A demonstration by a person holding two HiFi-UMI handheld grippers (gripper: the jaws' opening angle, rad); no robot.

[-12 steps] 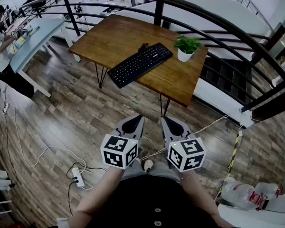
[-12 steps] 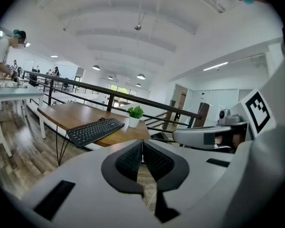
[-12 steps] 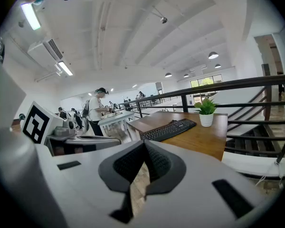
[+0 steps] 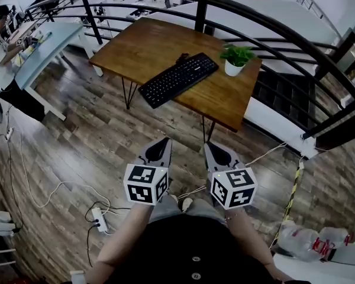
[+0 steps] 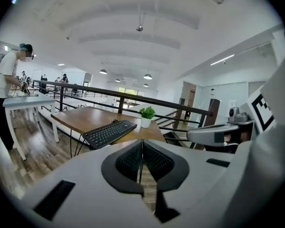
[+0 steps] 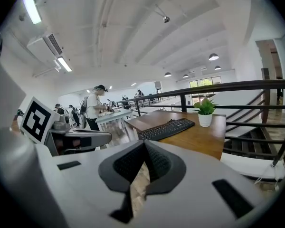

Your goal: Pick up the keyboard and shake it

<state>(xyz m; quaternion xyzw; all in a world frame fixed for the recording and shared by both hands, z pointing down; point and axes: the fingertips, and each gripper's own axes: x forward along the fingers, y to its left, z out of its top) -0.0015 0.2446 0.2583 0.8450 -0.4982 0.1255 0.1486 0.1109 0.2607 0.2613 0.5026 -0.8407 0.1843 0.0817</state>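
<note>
Head view: black keyboard lies diagonally on wooden table, potted plant near its right end. Left gripper and right gripper side by side, well short of table, both jaws closed together, nothing between.

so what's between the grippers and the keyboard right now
In the head view, wood floor and the table edge lie between the keyboard and the left gripper and right gripper, both shut and empty.

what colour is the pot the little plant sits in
White pot, green leaves; it shows best in the head view, beside the black keyboard.
</note>
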